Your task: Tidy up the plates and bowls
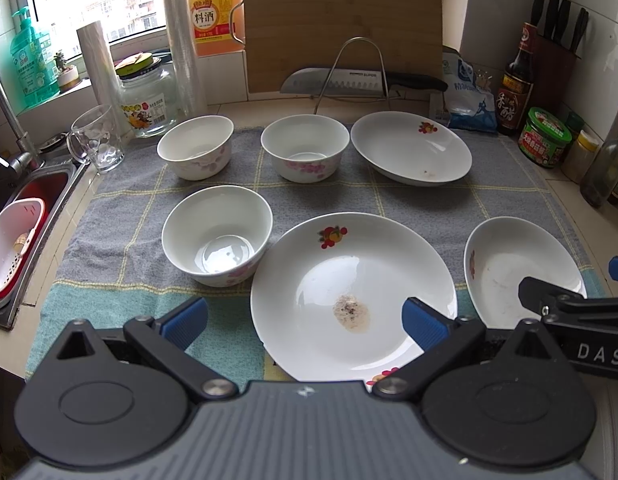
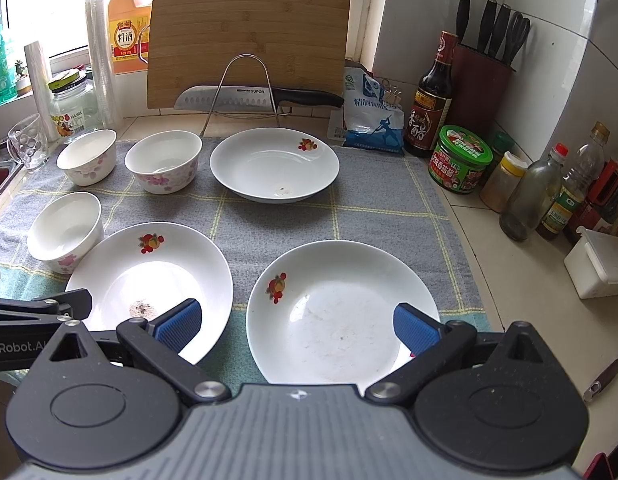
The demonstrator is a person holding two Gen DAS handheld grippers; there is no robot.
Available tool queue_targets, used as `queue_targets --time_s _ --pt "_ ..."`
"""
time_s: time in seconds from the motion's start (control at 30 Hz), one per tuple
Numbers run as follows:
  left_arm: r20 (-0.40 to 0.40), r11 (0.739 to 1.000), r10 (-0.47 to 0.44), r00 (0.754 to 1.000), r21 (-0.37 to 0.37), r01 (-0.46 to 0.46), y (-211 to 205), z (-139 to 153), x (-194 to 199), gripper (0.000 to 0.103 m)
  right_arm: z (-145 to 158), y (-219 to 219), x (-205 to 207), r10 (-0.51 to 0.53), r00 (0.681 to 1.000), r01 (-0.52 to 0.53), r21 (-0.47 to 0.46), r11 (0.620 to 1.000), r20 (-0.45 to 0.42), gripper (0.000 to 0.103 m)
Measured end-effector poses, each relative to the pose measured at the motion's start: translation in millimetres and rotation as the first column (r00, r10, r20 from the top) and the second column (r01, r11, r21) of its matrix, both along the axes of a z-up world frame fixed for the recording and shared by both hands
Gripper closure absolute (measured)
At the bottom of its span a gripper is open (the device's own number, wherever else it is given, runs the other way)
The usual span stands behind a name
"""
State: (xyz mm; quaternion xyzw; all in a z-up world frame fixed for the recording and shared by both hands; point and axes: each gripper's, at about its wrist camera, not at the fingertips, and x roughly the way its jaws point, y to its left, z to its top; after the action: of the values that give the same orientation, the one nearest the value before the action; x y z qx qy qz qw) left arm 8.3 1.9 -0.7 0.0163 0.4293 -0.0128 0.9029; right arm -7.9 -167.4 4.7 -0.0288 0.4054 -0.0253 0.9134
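Observation:
Three white plates and three white bowls with pink flowers lie on a grey checked cloth (image 1: 389, 200). In the left wrist view a stained near plate (image 1: 349, 280) lies under my open, empty left gripper (image 1: 305, 320); a near bowl (image 1: 217, 232) sits left of it, two bowls (image 1: 195, 146) (image 1: 305, 146) and a far plate (image 1: 411, 148) behind. My right gripper (image 2: 295, 324) is open and empty above the near right plate (image 2: 341, 312). The stained plate (image 2: 149, 276) lies to its left, the far plate (image 2: 275, 164) behind.
A sink (image 1: 33, 200) with a white basket lies at the left. A glass mug (image 1: 95, 144), jar and bottles line the back left. A cutting board (image 2: 249, 40) and knife (image 2: 253, 98) stand behind. Sauce bottles (image 2: 431, 96), jars and a knife block (image 2: 485, 80) crowd the right.

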Motion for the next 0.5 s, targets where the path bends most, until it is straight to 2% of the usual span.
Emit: queue_targets --time_s 0.5 --pt "-0.008 1.0 0.008 1.0 -0.006 -0.008 -2 -1 0 0.001 2 0 7 0.018 1.0 -0.018 -0.001 1.0 0.003 0.0"
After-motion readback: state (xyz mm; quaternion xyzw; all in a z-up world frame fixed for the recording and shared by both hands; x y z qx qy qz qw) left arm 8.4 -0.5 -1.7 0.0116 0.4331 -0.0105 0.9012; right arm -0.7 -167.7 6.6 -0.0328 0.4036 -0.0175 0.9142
